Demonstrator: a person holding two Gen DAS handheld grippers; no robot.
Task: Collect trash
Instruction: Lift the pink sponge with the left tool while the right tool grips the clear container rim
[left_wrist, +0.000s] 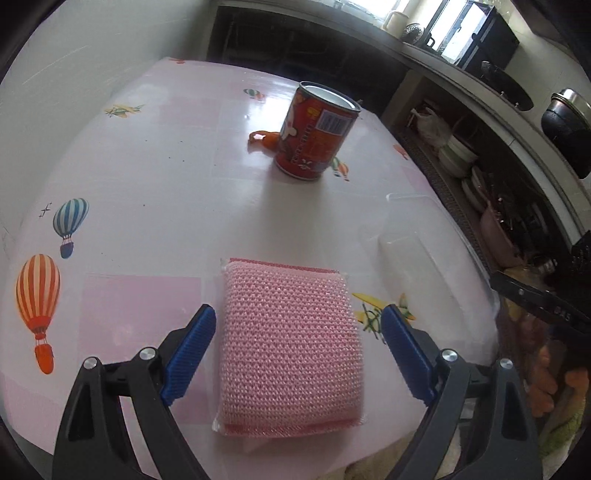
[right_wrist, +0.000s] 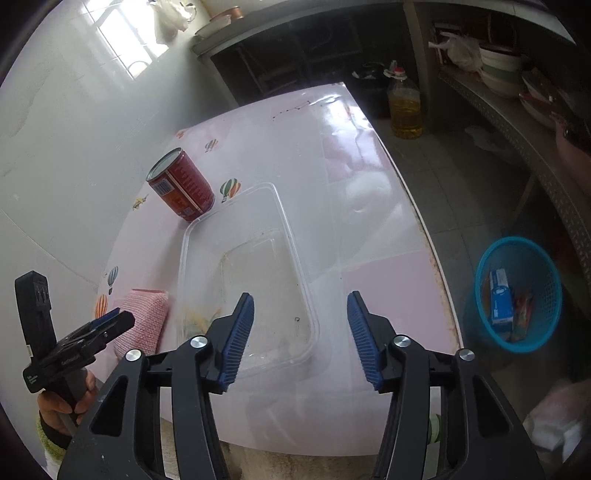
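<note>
A pink mesh sponge (left_wrist: 291, 347) lies flat on the table between the fingers of my left gripper (left_wrist: 299, 312), which is open; the blue pads stand clear of its sides. A red tin can (left_wrist: 317, 136) stands upright farther back, with an orange peel scrap (left_wrist: 262, 138) beside it. My right gripper (right_wrist: 301, 295) is open and holds nothing, hovering over the near right corner of a clear plastic container (right_wrist: 284, 218). The right wrist view also takes in the can (right_wrist: 183, 188), the sponge (right_wrist: 144, 317) and the left gripper (right_wrist: 110, 321), held by a hand (right_wrist: 62, 398).
The table (left_wrist: 147, 166) has a glossy pink cloth printed with balloons; its right edge (right_wrist: 424, 236) drops to a tiled floor. A blue mesh wastebasket (right_wrist: 517, 291) with a box and wrappers stands on the floor. An oil bottle (right_wrist: 404, 107) and shelves of bowls (left_wrist: 458, 155) lie beyond.
</note>
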